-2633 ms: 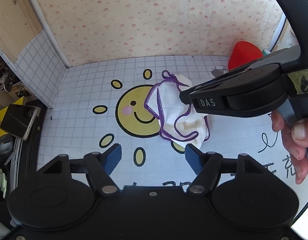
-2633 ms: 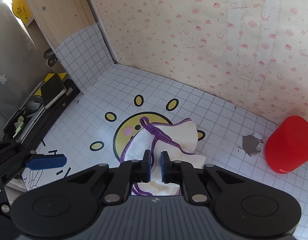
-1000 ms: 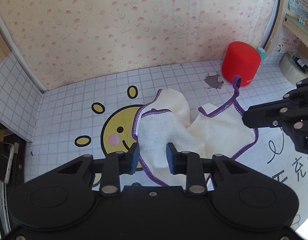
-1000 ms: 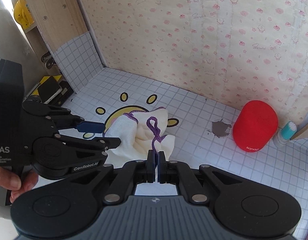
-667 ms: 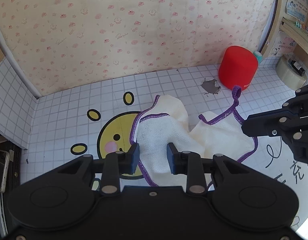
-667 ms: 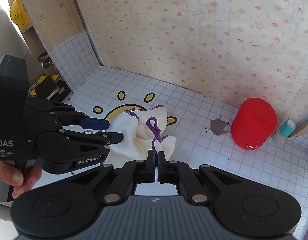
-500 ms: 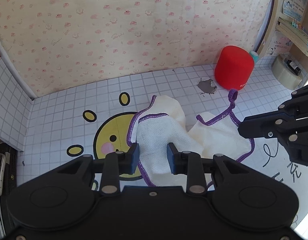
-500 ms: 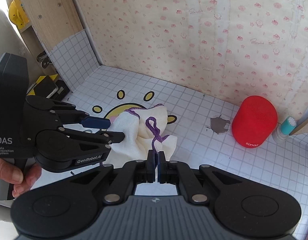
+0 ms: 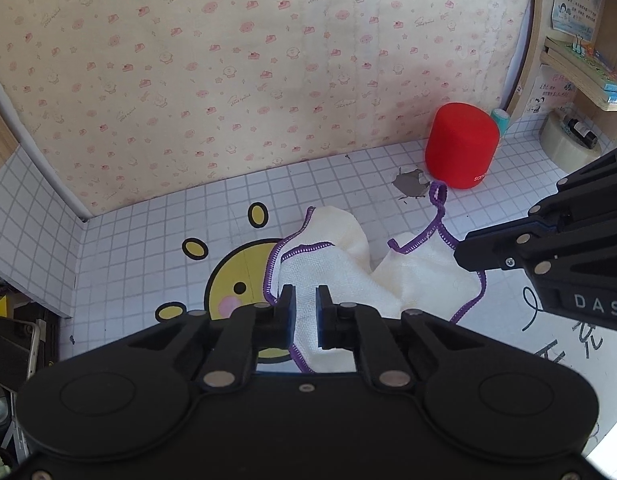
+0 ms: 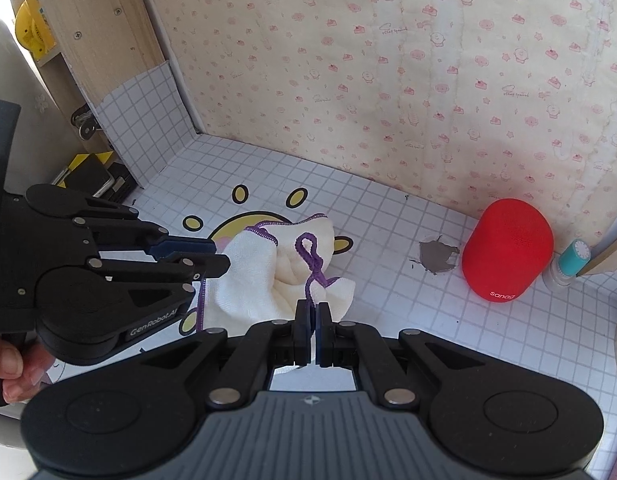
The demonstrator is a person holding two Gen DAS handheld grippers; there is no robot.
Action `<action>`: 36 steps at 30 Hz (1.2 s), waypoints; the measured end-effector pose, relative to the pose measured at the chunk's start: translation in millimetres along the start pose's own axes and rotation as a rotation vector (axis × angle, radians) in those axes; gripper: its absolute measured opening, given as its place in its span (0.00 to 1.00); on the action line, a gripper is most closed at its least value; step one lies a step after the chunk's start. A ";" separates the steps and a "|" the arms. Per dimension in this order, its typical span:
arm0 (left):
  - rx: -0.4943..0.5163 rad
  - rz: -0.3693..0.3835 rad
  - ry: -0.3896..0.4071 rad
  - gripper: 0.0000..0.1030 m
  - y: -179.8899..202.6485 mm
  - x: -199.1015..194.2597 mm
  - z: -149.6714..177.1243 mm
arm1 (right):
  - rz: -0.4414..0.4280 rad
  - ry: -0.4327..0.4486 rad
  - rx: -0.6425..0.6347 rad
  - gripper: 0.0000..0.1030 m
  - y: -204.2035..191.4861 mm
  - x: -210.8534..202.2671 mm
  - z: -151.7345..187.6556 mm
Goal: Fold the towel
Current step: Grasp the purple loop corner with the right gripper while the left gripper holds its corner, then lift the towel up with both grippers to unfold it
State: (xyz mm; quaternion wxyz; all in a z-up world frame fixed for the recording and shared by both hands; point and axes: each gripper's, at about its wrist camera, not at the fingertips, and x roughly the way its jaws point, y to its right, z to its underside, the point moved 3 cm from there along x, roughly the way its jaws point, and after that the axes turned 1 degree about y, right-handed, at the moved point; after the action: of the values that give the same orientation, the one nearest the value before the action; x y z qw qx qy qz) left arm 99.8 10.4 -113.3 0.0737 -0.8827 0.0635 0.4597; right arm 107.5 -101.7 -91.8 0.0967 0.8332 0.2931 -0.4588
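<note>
A cream towel (image 9: 340, 264) with purple stitched edging hangs bunched between both grippers above the white tiled mat. My left gripper (image 9: 305, 300) is shut on one edge of it. My right gripper (image 10: 312, 308) is shut on another edge, just below the purple hanging loop (image 10: 306, 246). In the left wrist view the right gripper (image 9: 464, 254) holds the towel at the right, with the loop (image 9: 437, 192) standing up. In the right wrist view the left gripper (image 10: 218, 256) grips the towel (image 10: 252, 276) at the left.
A red cylindrical speaker (image 9: 460, 150) (image 10: 508, 250) stands at the back right by the wallpapered wall. A torn grey patch (image 9: 408, 184) marks the mat beside it. A smiling sun print (image 9: 232, 284) lies under the towel. A tape roll (image 9: 568, 142) and shelves are far right.
Both grippers have risen with the towel, lifting it off the mat. The left gripper's jaws have closed tighter on the towel's edge.
</note>
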 end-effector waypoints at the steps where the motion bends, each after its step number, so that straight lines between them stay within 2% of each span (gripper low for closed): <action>1: -0.004 -0.008 0.001 0.11 -1.0 -0.7 1.0 | 0.001 -0.001 -0.004 0.02 -0.6 -0.2 -0.1; 4: -0.050 0.000 -0.007 0.12 -8.0 2.2 5.6 | -0.005 -0.005 -0.005 0.02 -2.0 -0.5 1.4; 7: -0.083 0.013 -0.023 0.32 -14.6 10.7 8.6 | -0.003 -0.012 -0.012 0.02 -3.1 0.4 4.1; 9: -0.070 -0.007 -0.012 0.61 -15.4 14.2 8.8 | 0.000 -0.017 -0.010 0.02 -3.0 0.9 5.6; 11: -0.056 -0.021 0.003 0.69 -15.1 15.4 8.4 | 0.003 -0.023 -0.009 0.02 -2.4 1.6 6.9; 13: -0.050 -0.004 0.011 0.70 -15.5 17.9 8.1 | 0.009 -0.028 -0.005 0.02 -1.4 2.6 8.0; 17: -0.074 0.071 -0.005 0.63 -18.6 28.3 7.8 | 0.018 -0.036 0.006 0.02 -0.1 5.1 8.9; 19: -0.104 0.115 -0.032 0.53 -20.2 36.9 8.0 | 0.021 -0.038 0.011 0.02 -0.5 6.3 8.8; 21: -0.114 0.151 -0.045 0.34 -19.4 42.1 8.6 | 0.024 -0.037 0.010 0.02 -1.4 6.7 8.4; 23: -0.108 0.171 -0.049 0.24 -17.0 44.7 9.1 | 0.026 -0.040 0.009 0.02 -2.3 7.6 8.0; 24: -0.101 0.168 -0.048 0.15 -15.4 44.4 8.6 | 0.027 -0.041 0.009 0.02 -2.7 8.2 7.8; 27: -0.078 0.157 -0.042 0.10 -11.1 39.9 6.4 | 0.025 -0.045 0.012 0.02 -3.6 10.1 6.5; 36: -0.091 0.101 0.006 0.08 -17.8 5.2 -5.5 | 0.026 -0.034 0.006 0.02 -4.6 8.8 1.0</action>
State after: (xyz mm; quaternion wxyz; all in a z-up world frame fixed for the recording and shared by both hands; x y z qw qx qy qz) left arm 110.5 26.5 -113.2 0.0102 -0.8821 0.0873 0.4628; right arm 107.7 -95.0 -99.1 0.1052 0.8292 0.2794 -0.4726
